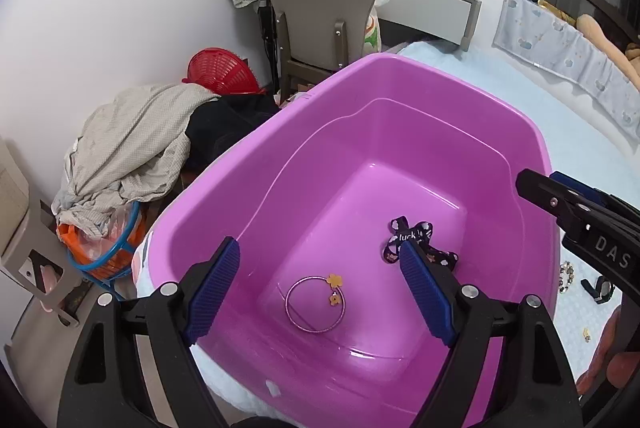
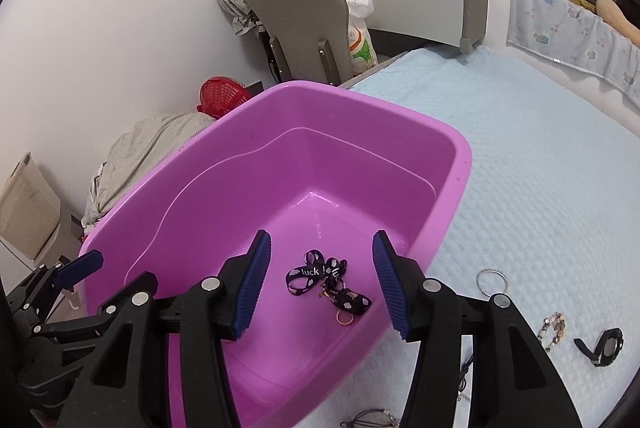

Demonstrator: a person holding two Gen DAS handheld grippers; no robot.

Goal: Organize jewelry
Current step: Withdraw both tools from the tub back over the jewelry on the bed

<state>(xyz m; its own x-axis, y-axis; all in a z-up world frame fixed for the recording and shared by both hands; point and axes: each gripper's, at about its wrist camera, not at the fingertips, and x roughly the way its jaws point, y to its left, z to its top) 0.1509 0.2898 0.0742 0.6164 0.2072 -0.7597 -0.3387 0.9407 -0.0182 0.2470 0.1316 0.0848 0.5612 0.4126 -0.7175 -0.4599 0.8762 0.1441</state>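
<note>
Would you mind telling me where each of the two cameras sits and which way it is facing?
Left wrist view: sits on the left gripper, looking down into the purple tub at a bangle; its open jaws show, with the right gripper and fingers at the right edge.
Right wrist view: sits on the right gripper, looking down over the tub's right side and the blue bedspread; its open jaws show, with the left gripper at the left.
Both share the tub, the black ribbon, grey chair and watch.
</note>
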